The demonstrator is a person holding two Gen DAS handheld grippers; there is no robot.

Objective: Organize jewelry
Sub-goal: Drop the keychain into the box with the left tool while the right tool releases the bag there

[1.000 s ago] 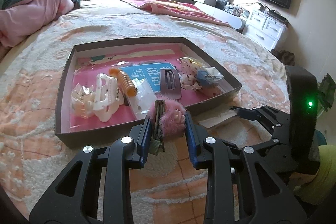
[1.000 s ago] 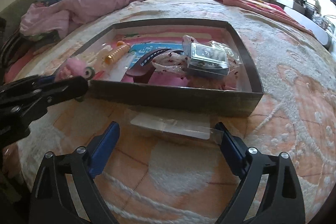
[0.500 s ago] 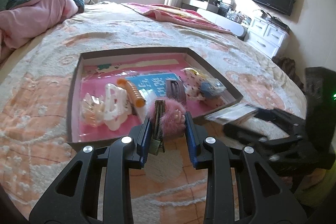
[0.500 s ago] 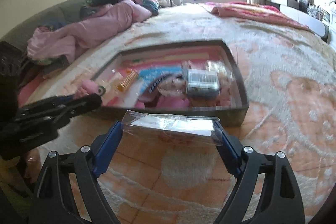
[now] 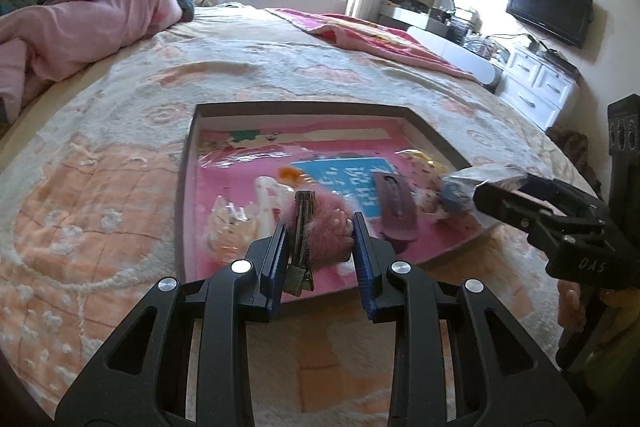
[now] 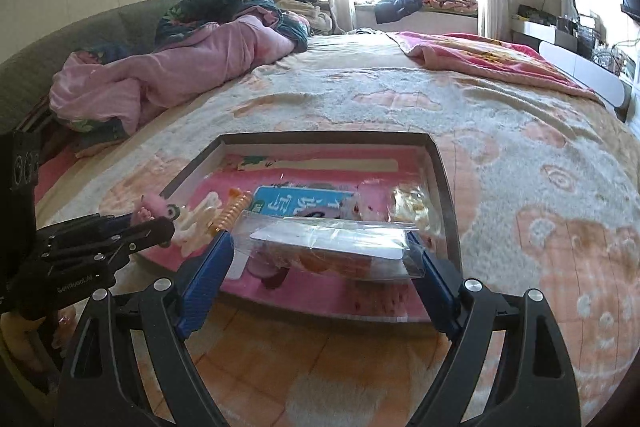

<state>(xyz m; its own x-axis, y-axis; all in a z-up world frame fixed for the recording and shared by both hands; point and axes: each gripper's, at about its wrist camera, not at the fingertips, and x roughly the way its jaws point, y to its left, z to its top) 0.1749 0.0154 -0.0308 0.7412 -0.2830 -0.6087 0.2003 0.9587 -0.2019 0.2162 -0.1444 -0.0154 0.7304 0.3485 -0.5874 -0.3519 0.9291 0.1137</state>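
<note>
Several hair pieces already lie in the tray point(image 6: 442, 171); left gripper point(image 5: 320, 247) clamps a pink furry hair clip point(image 5: 320, 231), right gripper point(image 6: 320, 259) grips a clear packet point(image 6: 332, 241), both above the tray's near edge, unplaced.

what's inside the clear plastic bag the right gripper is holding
A flat white card shows through the clear plastic bag gripped by the right gripper. Any jewelry on it can't be made out; glare hides detail.
</note>
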